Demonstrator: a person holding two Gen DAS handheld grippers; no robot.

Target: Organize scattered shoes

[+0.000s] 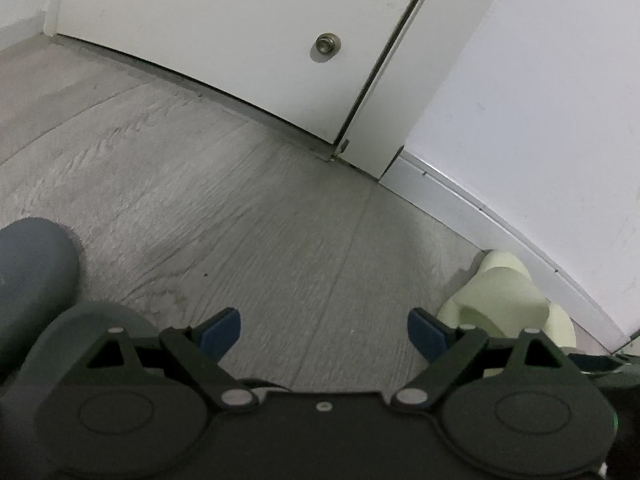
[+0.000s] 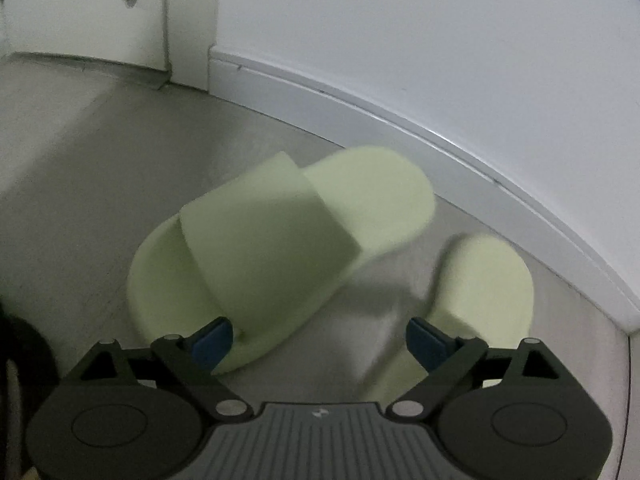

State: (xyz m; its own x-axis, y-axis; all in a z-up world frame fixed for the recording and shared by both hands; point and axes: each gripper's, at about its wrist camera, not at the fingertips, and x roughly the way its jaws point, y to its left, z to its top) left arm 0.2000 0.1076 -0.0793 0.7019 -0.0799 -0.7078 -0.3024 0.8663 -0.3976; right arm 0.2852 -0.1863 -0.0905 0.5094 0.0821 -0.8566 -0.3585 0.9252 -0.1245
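Two pale green slide slippers lie on the grey floor by the white baseboard. In the right wrist view the nearer slipper [image 2: 276,256] lies at an angle, toe toward the wall, and looks blurred. The second slipper [image 2: 480,292] lies to its right, close to the baseboard. My right gripper [image 2: 320,340] is open and empty, its jaws just above and between the two slippers. My left gripper [image 1: 324,330] is open and empty over bare floor. One green slipper [image 1: 504,300] shows at its right, beside the right finger.
A white door [image 1: 240,20] with a round metal fitting [image 1: 328,43] stands ahead, the white wall and baseboard [image 2: 440,136] run along the right. A grey trouser leg [image 1: 32,280] is at the left of the left wrist view. Grey wood-look floor [image 1: 240,208] lies between.
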